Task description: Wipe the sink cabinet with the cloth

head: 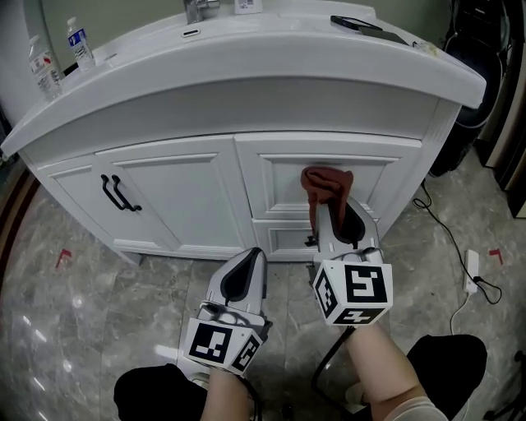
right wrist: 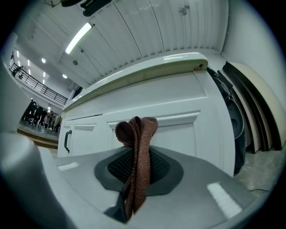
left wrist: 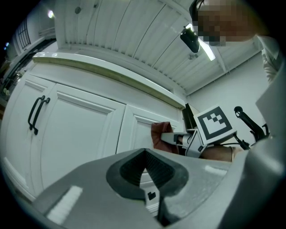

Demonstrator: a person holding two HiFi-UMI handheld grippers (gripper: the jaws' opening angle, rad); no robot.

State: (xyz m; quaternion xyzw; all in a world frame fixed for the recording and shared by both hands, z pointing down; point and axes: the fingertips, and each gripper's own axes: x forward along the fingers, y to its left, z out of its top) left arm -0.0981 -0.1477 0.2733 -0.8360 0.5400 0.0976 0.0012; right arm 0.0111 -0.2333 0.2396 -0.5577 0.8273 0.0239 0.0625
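The white sink cabinet (head: 205, 189) stands in front of me, with a curved countertop (head: 246, 78) over panelled doors. A reddish-brown cloth (head: 325, 185) is bunched against the upper right drawer front (head: 283, 185). My right gripper (head: 330, 205) is shut on the cloth (right wrist: 136, 147), which sticks up from between its jaws. The left gripper (head: 246, 275) hangs lower and to the left, shut with nothing in it, a little short of the cabinet. From the left gripper view the cloth (left wrist: 160, 135) and right gripper (left wrist: 172, 138) show against the drawer.
A black handle (head: 119, 195) is on the left door. Two water bottles (head: 80, 43) stand on the counter's left end, dark objects (head: 357, 25) at its right. A cable and power strip (head: 471, 267) lie on the marble floor at right.
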